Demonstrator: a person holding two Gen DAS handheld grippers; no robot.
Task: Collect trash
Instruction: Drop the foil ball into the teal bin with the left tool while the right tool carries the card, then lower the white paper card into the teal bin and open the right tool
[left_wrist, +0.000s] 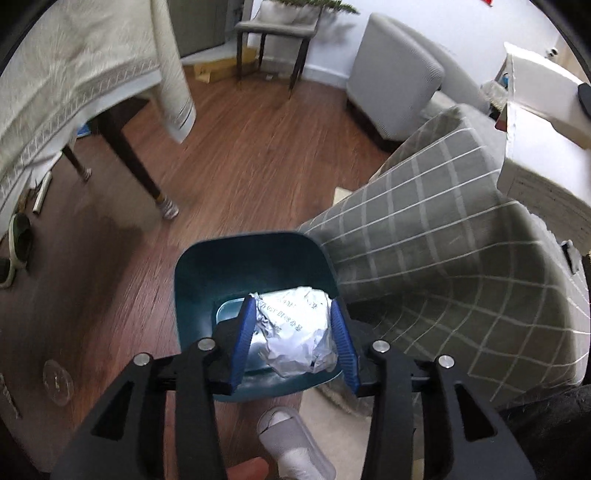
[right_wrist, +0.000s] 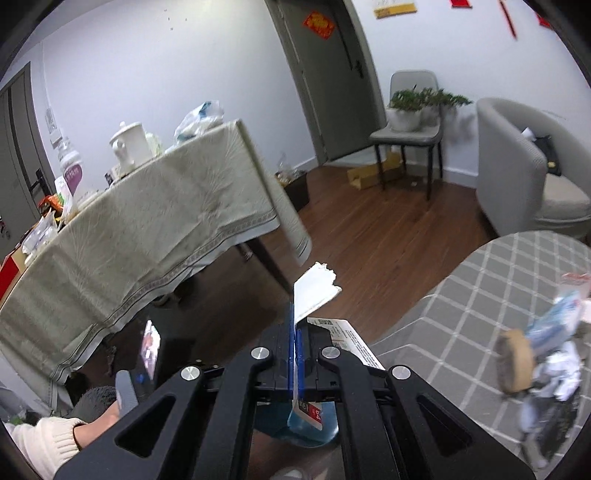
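Note:
In the left wrist view my left gripper (left_wrist: 293, 325) is shut on a crumpled white paper ball (left_wrist: 295, 328) with printed text. It holds the ball right over the mouth of a dark teal trash bin (left_wrist: 207, 280) that stands on the wooden floor. In the right wrist view my right gripper (right_wrist: 295, 332) is shut on a flat torn piece of white cardboard packaging (right_wrist: 314, 291) that sticks up past the fingertips. More loose trash (right_wrist: 554, 350) lies blurred on the checked grey cover at the right.
A sofa with a grey checked cover (left_wrist: 424, 229) stands right of the bin. A table with a beige cloth (right_wrist: 129, 229) and dark legs (left_wrist: 129, 155) stands at the left. A grey armchair (left_wrist: 391, 74), a chair with a plant (right_wrist: 410, 122) and a slippered foot (left_wrist: 291, 443) are near.

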